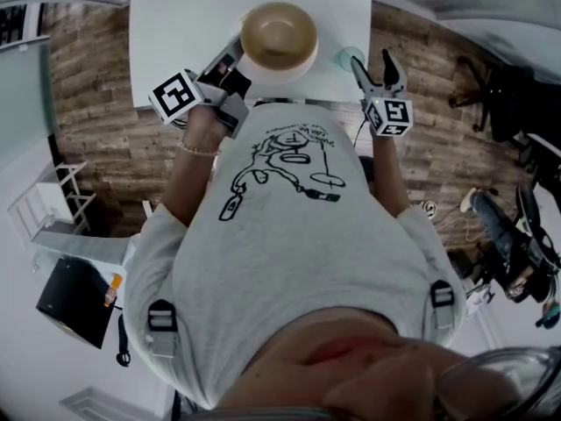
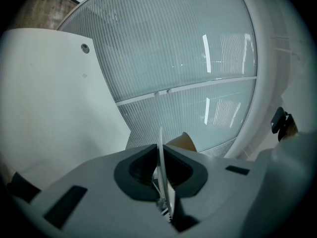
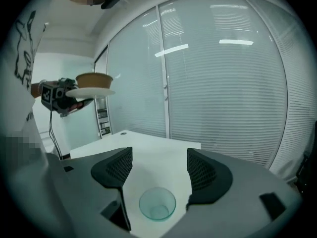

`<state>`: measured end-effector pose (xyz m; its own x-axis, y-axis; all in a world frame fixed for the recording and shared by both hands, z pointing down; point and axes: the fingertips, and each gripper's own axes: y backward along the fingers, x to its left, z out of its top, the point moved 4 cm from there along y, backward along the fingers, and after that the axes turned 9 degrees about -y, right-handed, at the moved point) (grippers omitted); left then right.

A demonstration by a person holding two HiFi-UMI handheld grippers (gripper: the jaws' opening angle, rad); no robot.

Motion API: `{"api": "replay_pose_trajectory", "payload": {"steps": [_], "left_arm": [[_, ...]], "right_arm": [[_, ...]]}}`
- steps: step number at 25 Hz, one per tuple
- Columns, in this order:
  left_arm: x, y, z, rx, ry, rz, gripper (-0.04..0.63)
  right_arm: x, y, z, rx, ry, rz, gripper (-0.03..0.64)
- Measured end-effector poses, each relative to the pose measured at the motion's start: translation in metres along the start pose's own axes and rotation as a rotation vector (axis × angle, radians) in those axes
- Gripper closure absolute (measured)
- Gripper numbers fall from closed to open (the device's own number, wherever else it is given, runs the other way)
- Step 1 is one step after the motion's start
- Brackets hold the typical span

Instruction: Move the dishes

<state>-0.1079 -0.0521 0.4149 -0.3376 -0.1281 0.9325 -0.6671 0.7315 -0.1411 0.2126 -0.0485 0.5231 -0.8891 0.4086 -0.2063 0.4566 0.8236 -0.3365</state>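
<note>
Left gripper (image 1: 233, 61) level, jaws on plate (image 1: 280, 77)

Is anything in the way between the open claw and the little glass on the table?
No, nothing visible. The right claw points at the glass with its jaws apart, and only bare white table lies around it. The left claw holds the plate and bowl off to the side.

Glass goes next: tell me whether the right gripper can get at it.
Probably yes: the right gripper is open and empty, and the glass stands alone on the table in line with it.
</note>
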Motion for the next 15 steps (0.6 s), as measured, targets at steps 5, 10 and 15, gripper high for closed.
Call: {"api": "replay_pose_trajectory", "payload": {"steps": [5,10,15], "left_arm": [[0.0,0.004,-0.004,0.0,0.008,-0.009,0.575],[0.0,0.006,-0.007,-0.004,0.012,-0.012,0.575],[0.001,0.007,-0.01,-0.005,0.012,-0.007,0.575]], "right_arm": [[0.019,0.012,0.071,-0.112,-0.024,0.017,0.262],[0.046,0.033,0.14,-0.197,-0.001,0.065,0.324],[0.069,0.054,0.189,-0.274,0.041,0.109,0.403]]}}
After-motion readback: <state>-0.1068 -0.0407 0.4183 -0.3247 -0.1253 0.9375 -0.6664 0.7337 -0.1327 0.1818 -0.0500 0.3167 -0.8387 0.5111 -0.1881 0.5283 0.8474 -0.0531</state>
